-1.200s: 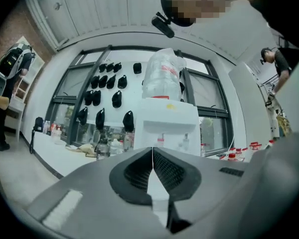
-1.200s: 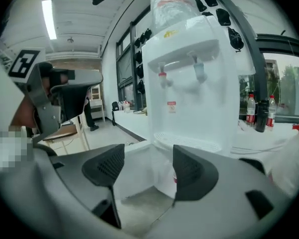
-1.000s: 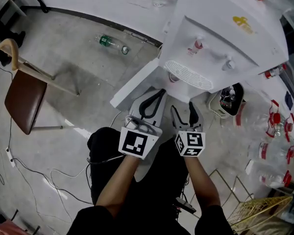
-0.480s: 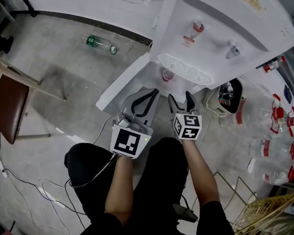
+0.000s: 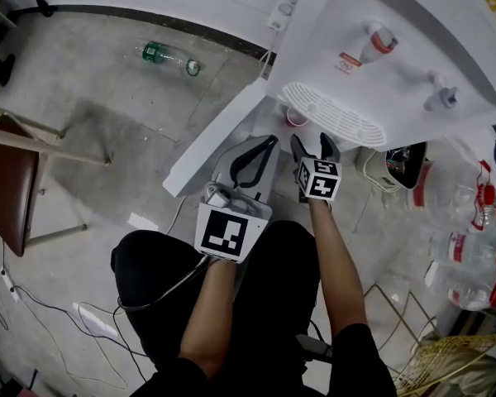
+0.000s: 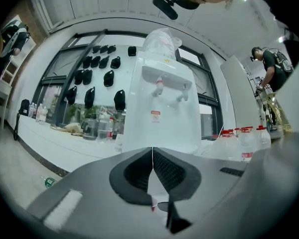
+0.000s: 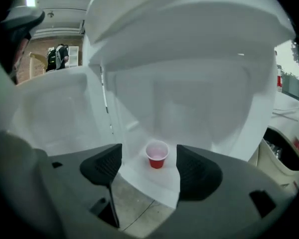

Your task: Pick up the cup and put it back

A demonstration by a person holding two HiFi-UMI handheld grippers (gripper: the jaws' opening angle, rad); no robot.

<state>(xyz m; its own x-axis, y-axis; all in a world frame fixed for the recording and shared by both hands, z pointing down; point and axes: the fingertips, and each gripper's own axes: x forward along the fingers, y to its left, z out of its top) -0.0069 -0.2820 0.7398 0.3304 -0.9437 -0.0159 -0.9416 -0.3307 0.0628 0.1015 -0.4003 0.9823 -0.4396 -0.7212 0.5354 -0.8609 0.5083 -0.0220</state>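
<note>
A small red cup (image 7: 157, 156) stands upright on the white shelf (image 7: 139, 176) inside the lower compartment of the water dispenser (image 5: 413, 64). In the head view the cup (image 5: 296, 119) shows just under the drip grille. My right gripper (image 7: 149, 166) points at the cup from a short way off; its jaws are opening and wide apart, with the cup seen beyond the gap, untouched. My right gripper (image 5: 314, 145) sits just in front of the compartment. My left gripper (image 5: 255, 157) hangs beside it, its jaws (image 6: 152, 171) pressed together on nothing.
The dispenser's white door (image 5: 223, 135) stands open to the left. A green bottle (image 5: 167, 56) lies on the concrete floor, a brown chair (image 5: 12, 180) at far left. Water jugs (image 5: 471, 222) and a wire basket (image 5: 446, 362) crowd the right. A cable (image 5: 83, 321) trails on the floor.
Both grippers have moved forward toward the dispenser's lower compartment, and the head view has shifted closer. The right gripper's jaws stand a little wider.
</note>
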